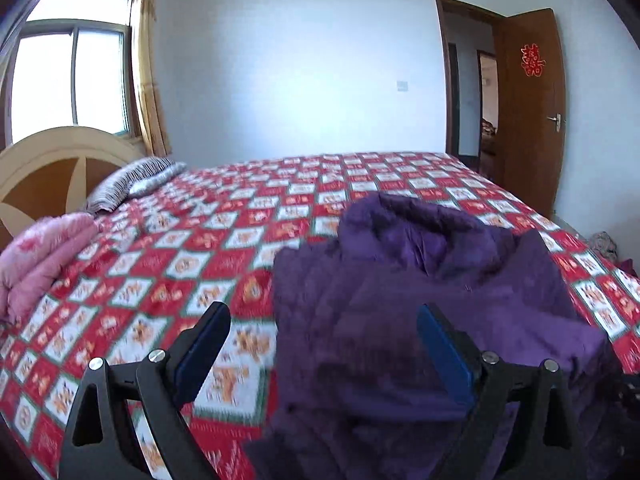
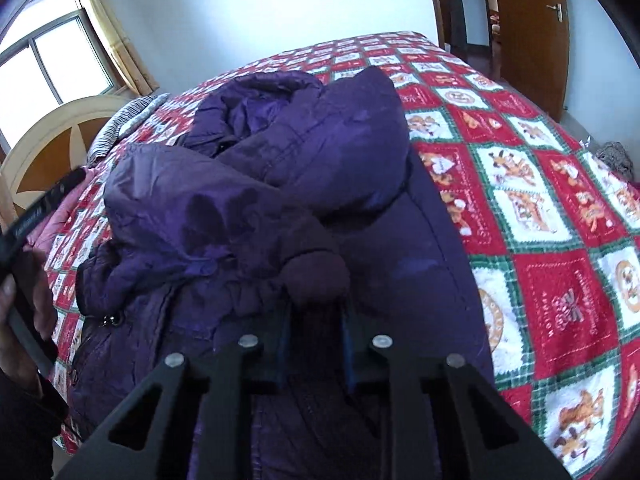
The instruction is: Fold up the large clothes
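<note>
A large dark purple padded jacket lies crumpled on the bed, its hood toward the far side. In the right wrist view the jacket fills the middle, with one sleeve lying across it. My right gripper is shut on that sleeve's ribbed cuff, which bulges out between the two blue pads. My left gripper is open wide and holds nothing. It hovers over the jacket's left edge, its right finger above the purple fabric and its left finger above the bedspread.
The bed wears a red, white and green checked bedspread. A folded pink quilt, a striped pillow and the headboard are at the left. A wooden door stands open at the right. A hand shows at the left edge.
</note>
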{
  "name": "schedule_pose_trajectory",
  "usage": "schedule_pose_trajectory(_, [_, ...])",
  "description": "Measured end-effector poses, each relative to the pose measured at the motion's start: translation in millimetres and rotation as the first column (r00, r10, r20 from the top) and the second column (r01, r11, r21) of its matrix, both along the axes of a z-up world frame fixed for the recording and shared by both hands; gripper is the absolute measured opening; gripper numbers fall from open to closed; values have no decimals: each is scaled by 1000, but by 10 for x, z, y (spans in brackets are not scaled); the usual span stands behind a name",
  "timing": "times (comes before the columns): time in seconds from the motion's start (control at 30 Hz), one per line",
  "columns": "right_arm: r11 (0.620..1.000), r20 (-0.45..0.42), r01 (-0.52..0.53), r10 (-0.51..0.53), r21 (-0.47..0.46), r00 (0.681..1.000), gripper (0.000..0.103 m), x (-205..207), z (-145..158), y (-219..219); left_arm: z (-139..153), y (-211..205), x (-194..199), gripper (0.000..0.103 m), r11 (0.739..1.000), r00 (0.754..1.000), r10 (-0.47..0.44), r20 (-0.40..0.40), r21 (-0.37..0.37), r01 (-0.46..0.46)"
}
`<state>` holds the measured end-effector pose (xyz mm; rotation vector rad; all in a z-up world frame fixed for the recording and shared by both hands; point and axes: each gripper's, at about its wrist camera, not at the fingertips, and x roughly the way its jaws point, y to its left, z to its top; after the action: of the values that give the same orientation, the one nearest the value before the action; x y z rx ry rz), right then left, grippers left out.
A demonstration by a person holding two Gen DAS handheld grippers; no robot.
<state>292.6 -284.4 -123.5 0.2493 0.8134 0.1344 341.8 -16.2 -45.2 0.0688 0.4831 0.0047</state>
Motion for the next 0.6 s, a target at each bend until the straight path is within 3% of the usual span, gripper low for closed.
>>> schedule_pose_trajectory(0.13, [995,62,95,-93,-42,994,44,-121,283,-14,-400,-125,466,95,994,993,23,-113,110,-11])
schedule_pose_trajectory(0.2, [988,126,146,-138,-53,982,47,-218,469,8,-706,-145,616,95,990,981,37,-189,144,-10])
schedule_pose_trajectory(0.33, [990,227,132,-119,-44,967,47,-182,726,256,-801,-157,568,95,990,984,39,-175,137,-15])
schedule_pose_trajectory(0.5, [997,149,73,-66,-40,987,47,425,454,580,-702,-140,579,95,993,982,34,-186,116,-13])
schedule_pose_trajectory(0.6, [994,67,72,-67,-82,996,47,715,141,647,-808,-123,682,97,993,967,37,-253,119,-7])
